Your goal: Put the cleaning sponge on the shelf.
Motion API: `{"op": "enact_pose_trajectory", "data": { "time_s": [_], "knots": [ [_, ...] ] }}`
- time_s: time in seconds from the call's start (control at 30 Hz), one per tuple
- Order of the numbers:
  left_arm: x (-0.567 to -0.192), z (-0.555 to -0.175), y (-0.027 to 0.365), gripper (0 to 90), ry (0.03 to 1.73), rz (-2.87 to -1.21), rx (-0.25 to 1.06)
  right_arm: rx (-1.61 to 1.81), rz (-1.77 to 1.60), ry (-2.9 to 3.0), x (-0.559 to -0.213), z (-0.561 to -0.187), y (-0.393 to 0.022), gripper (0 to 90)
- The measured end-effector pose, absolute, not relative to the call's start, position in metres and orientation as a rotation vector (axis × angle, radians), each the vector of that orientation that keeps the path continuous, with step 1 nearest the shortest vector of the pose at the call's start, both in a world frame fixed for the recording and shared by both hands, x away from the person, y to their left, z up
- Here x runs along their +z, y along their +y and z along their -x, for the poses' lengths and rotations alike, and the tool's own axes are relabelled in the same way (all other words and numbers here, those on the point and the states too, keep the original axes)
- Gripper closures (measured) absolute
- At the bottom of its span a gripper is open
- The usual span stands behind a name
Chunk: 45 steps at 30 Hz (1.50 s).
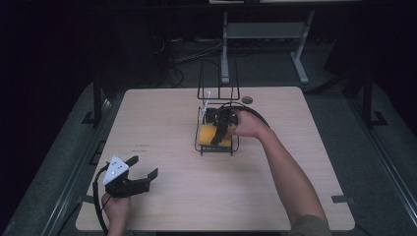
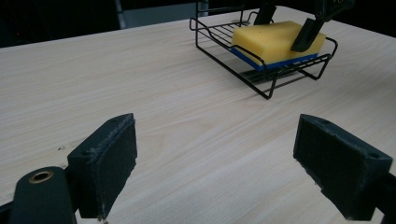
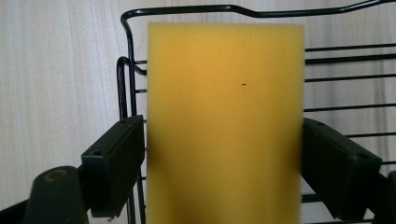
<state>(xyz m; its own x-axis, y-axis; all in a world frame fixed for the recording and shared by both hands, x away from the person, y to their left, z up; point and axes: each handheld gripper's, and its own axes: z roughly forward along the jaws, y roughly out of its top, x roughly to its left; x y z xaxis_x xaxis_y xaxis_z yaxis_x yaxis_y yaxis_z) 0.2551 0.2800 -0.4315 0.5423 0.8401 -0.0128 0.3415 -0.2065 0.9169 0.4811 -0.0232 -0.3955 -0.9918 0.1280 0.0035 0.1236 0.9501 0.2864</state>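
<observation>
A yellow sponge with a blue underside lies flat in a black wire rack at the table's middle. My right gripper reaches down over it, jaws spread wide on either side of the sponge; in the right gripper view the pads flank its long edges without squeezing it. My left gripper rests low near the table's front left corner, open, with bare wood between its pads. The rack stands well ahead of it.
A tall wire loop rises from the rack's far end, with a small white tag on it. A round grommet sits in the wooden table near the back edge. A metal stand is on the floor beyond.
</observation>
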Motion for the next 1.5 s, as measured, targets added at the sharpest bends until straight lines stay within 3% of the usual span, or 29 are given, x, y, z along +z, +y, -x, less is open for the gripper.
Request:
{"op": "enact_pose_trajectory", "data": {
  "time_s": [1.5],
  "knots": [
    [-0.432,-0.255,0.277,12.8,0.978,-1.789,0.623,0.490,-0.121,3.047,-0.376,-0.452,-0.031,18.0]
  ]
}}
